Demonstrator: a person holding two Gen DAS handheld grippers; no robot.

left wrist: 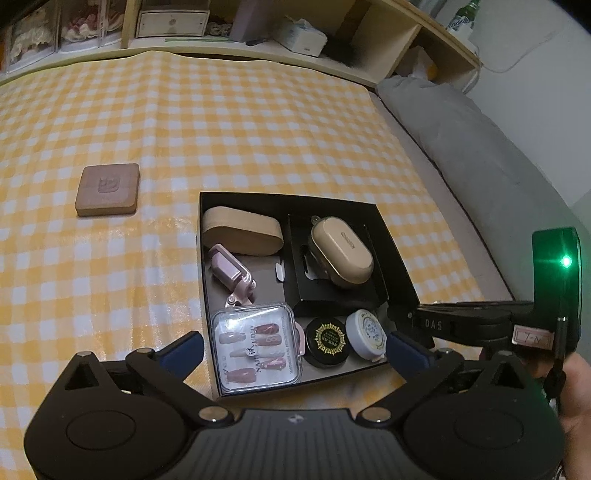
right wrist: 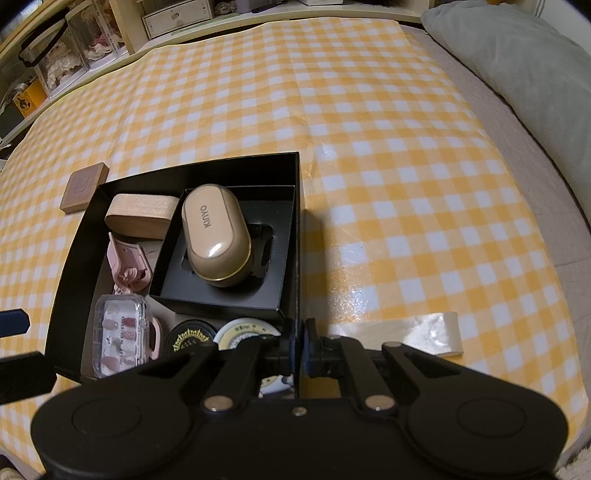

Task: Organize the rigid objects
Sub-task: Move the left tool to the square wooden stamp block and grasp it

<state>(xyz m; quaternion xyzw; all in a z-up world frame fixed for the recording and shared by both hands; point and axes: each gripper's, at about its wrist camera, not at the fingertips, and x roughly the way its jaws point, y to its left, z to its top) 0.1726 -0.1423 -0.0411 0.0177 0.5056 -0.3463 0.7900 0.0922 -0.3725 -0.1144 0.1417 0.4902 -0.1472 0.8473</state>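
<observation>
A black box [left wrist: 207,236] [right wrist: 297,229] on the checked cloth holds a gold oval case [left wrist: 341,251] [right wrist: 218,236] in a black inner tray, a tan oval case [left wrist: 242,230] [right wrist: 140,216], a pink item [left wrist: 231,271] [right wrist: 127,264], a clear nail-tip box [left wrist: 255,349] [right wrist: 120,336], a black jar [left wrist: 327,341] [right wrist: 190,338] and a white jar [left wrist: 365,332] [right wrist: 245,332]. A brown square case [left wrist: 108,189] [right wrist: 84,188] lies on the cloth left of the box. My left gripper [left wrist: 295,349] is open, above the box's near end. My right gripper [right wrist: 300,347] is shut on the box's right wall.
Shelves with storage boxes [left wrist: 170,22] run along the far edge. A grey pillow [left wrist: 461,122] [right wrist: 517,55] lies at the right. A strip of clear tape [right wrist: 432,332] sits on the cloth right of the box. The checked cloth [left wrist: 221,129] spreads beyond the box.
</observation>
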